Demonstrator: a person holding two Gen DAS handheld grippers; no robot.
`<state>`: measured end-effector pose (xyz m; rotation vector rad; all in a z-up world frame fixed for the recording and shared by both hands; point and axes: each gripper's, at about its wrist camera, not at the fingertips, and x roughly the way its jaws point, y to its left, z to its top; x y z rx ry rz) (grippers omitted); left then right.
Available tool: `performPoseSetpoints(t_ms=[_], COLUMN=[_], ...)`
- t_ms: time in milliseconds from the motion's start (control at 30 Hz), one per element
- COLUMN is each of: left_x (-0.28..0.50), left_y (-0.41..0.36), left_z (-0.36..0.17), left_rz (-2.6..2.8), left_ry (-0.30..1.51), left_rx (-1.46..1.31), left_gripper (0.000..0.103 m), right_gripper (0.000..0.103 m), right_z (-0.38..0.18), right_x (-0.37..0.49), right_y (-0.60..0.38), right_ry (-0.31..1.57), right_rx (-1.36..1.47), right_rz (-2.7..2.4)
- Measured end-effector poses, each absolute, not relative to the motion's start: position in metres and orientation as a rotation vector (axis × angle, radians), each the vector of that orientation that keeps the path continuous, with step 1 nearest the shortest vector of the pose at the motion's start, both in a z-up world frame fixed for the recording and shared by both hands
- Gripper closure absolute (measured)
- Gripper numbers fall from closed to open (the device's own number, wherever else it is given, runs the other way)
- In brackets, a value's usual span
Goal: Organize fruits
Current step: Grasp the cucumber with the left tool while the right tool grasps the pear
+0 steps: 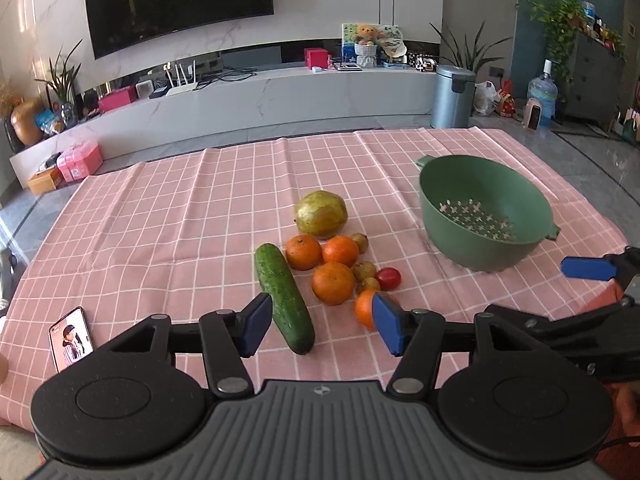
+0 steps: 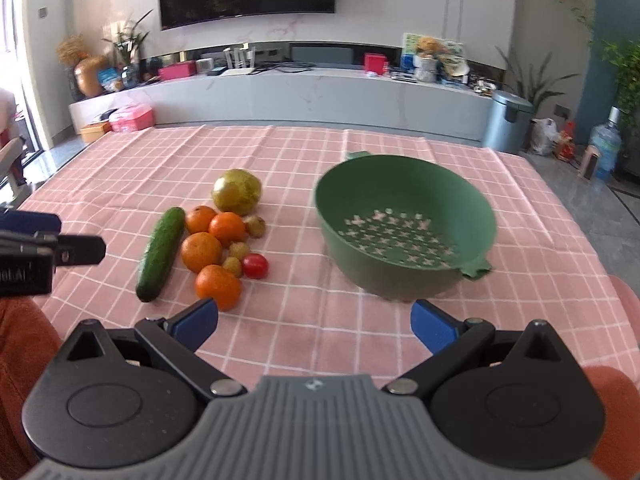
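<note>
Nearest, the left gripper (image 1: 322,328) is held with its jaws released and nothing clamped; the near end of the cucumber (image 1: 285,298) lies between the pads, closer to the left one, and the closest orange (image 1: 363,307) is partly hidden behind the right pad. No contact can be made out, so the pose is judged an approach for a first pick. The right gripper (image 2: 314,322) is kept spread wide over bare cloth (image 2: 304,320), gripping nothing, the bowl (image 2: 404,224) just beyond its right pad, probably so the bowl can be steadied. Beyond the left jaws the other oranges, small fruits, a tomato (image 1: 388,278) and a pear (image 1: 321,214) are bunched in one pile. Further right the bowl stands empty, so sorting is judged not yet begun
</note>
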<state>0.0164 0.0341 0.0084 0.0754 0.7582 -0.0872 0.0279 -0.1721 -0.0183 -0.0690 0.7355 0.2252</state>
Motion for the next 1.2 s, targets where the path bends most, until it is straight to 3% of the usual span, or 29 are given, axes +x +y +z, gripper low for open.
performPoseSetpoints(t_ms=[133, 333, 500, 967, 1200], left_x=[0.034, 0.075, 0.110, 0.174, 0.185], left_y=[0.047, 0.069, 0.080, 0.089, 0.088], left_z=[0.005, -0.014, -0.034, -0.077, -0.082], left_rz=[-0.073, -0.030, 0.009, 0.067, 0.065], left_ry=[0.787, 0.909, 1.008, 1.188, 1.217], left_rx=[0.031, -0.071, -0.116, -0.181, -0.198], left_gripper=[0.036, 0.039, 0.042, 0.045, 0.057], right_gripper=[0.006, 0.027, 0.039, 0.042, 0.041], right_z=[-0.019, -0.026, -0.036, -0.060, -0.067], right_x=[0.044, 0.077, 0.108, 0.209, 0.241], right_y=[-0.161, -0.141, -0.124, -0.090, -0.073], right_ry=[0.730, 0.747, 0.754, 0.762, 0.750], right_rx=[-0.076, -0.119, -0.204, -0.304, -0.368], right_rz=[0.292, 0.389, 0.465, 0.556, 0.614])
